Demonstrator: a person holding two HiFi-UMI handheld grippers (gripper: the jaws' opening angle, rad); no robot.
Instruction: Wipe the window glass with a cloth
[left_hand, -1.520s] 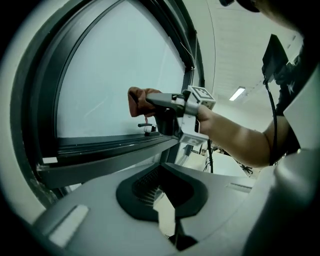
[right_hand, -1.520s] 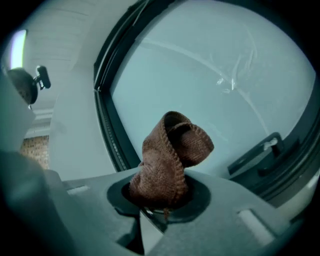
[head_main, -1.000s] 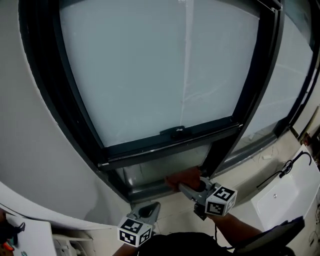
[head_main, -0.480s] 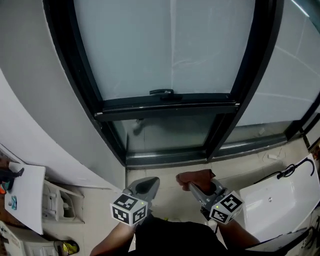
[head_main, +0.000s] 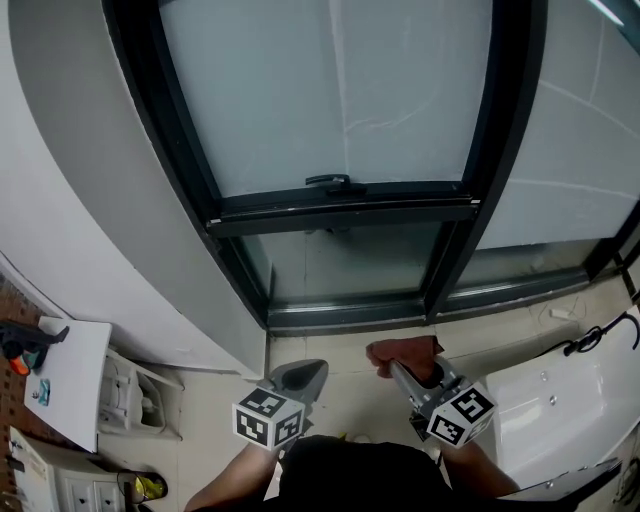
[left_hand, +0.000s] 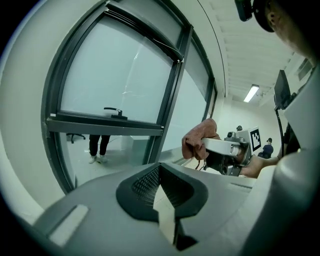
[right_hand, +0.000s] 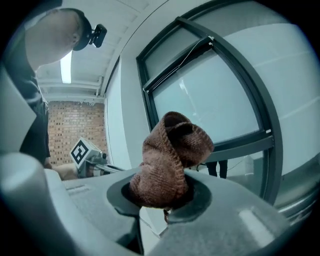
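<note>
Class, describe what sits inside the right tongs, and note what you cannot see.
A brown knitted cloth is bunched inside the right tongs, which are shut on it. Its pinched lower end is hidden between them.

cloth (right_hand: 167, 160): brown knit, rough | window glass (head_main: 400, 90): frosted, smooth
</note>
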